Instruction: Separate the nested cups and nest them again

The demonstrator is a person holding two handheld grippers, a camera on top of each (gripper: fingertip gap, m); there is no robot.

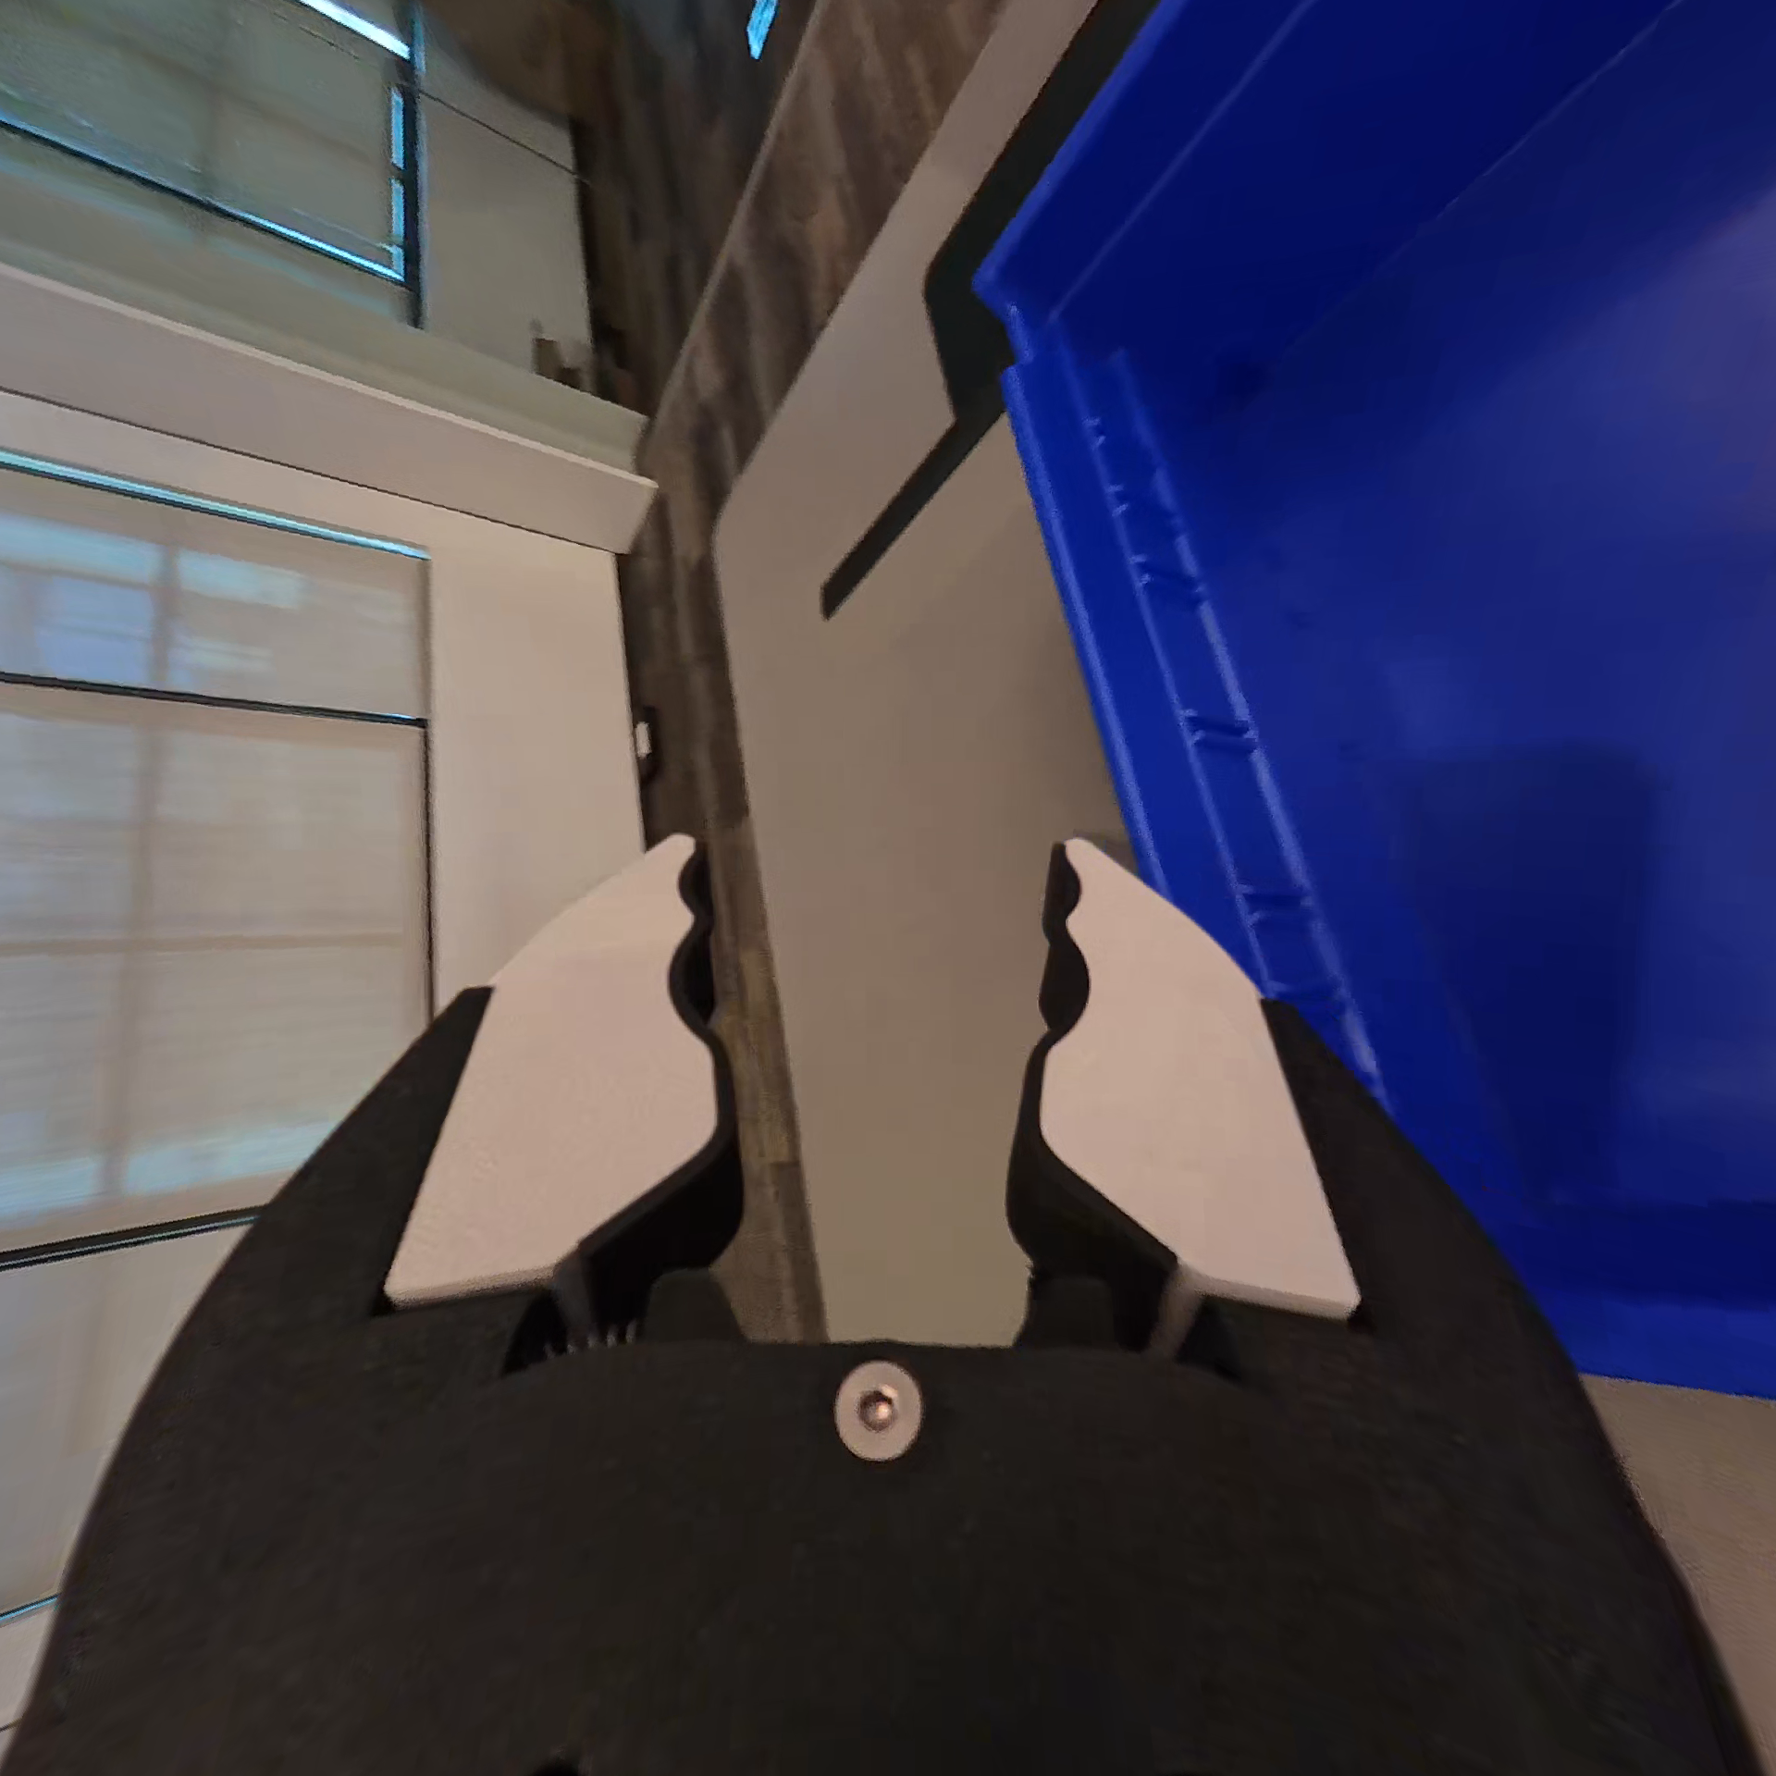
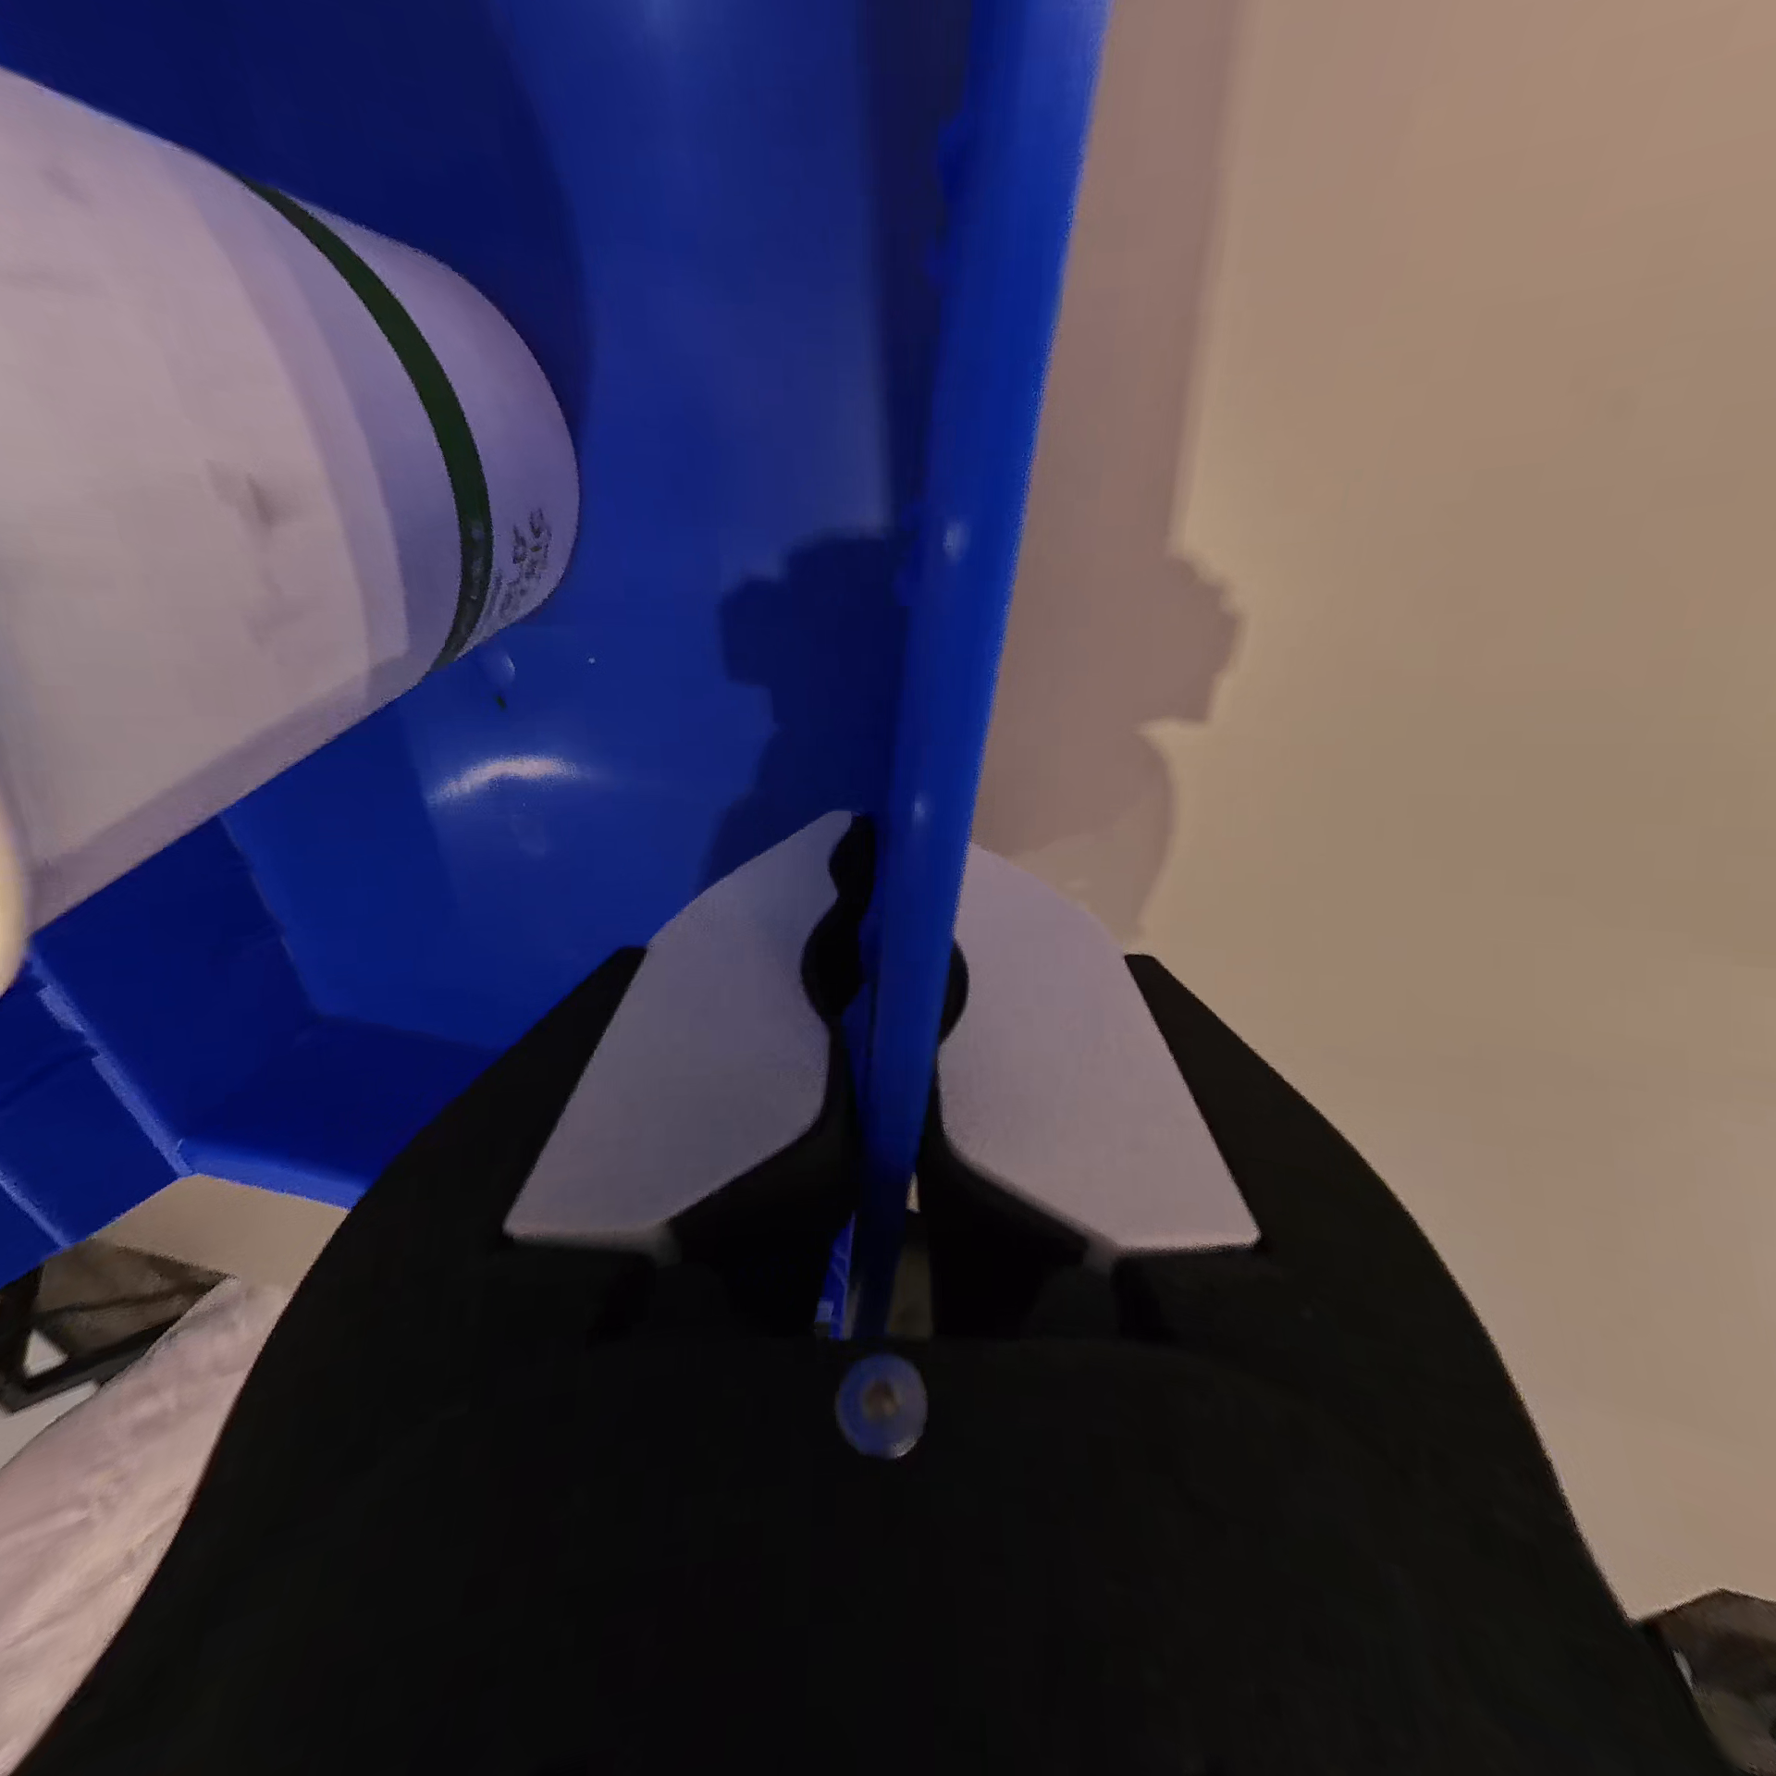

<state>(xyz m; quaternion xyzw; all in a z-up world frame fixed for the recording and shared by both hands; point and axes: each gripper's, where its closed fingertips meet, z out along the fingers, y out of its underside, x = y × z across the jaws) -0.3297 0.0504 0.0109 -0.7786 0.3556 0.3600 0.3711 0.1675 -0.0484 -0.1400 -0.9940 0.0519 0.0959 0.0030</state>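
Cups (image 2: 240,461), white paper with a green band, lie on their side inside the blue bin (image 2: 673,288). Light, crushable (grip near the rim, gently). Right gripper (image 2: 899,865) is clamped on the bin's wall; left gripper (image 1: 879,855) gapes, holding nothing, above the worktop (image 1: 913,769).

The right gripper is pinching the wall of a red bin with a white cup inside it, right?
Not quite: the bin is blue, not red. The right wrist view shows the right gripper shut on its wall, with the white cup inside.
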